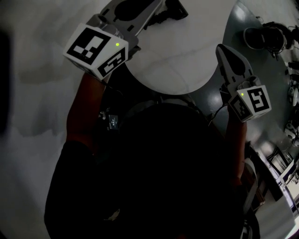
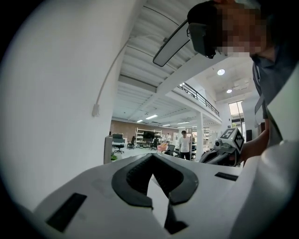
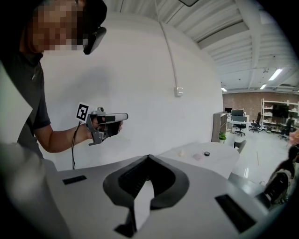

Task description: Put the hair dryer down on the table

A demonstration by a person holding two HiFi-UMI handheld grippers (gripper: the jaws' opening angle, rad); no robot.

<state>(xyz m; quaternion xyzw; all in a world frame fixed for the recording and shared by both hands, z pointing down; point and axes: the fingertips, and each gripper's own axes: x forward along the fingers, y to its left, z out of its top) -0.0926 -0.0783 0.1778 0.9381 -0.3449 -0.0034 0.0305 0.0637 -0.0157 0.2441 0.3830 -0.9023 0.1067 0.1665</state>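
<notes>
In the head view a black thing (image 1: 171, 11) that looks like the hair dryer lies on the round white table (image 1: 182, 60), just past the tip of my left gripper (image 1: 158, 5). That gripper is held high and is shut, its dark pads (image 2: 140, 179) meeting with nothing between them. In the right gripper view the left gripper (image 3: 122, 116) hangs in the air before a white wall. My right gripper (image 1: 223, 49) hovers over the table's right edge; its jaws are shut and empty, the fingertips (image 3: 148, 158) touching. The left gripper view shows the right gripper (image 2: 210, 156) at mid right.
Small items (image 3: 206, 153) sit on the table's far part. Right of the table, a grey surface holds dark gear (image 1: 267, 37). A curved white wall (image 3: 140, 84) stands behind. Far off are shelves, office chairs and a standing person (image 2: 185, 142).
</notes>
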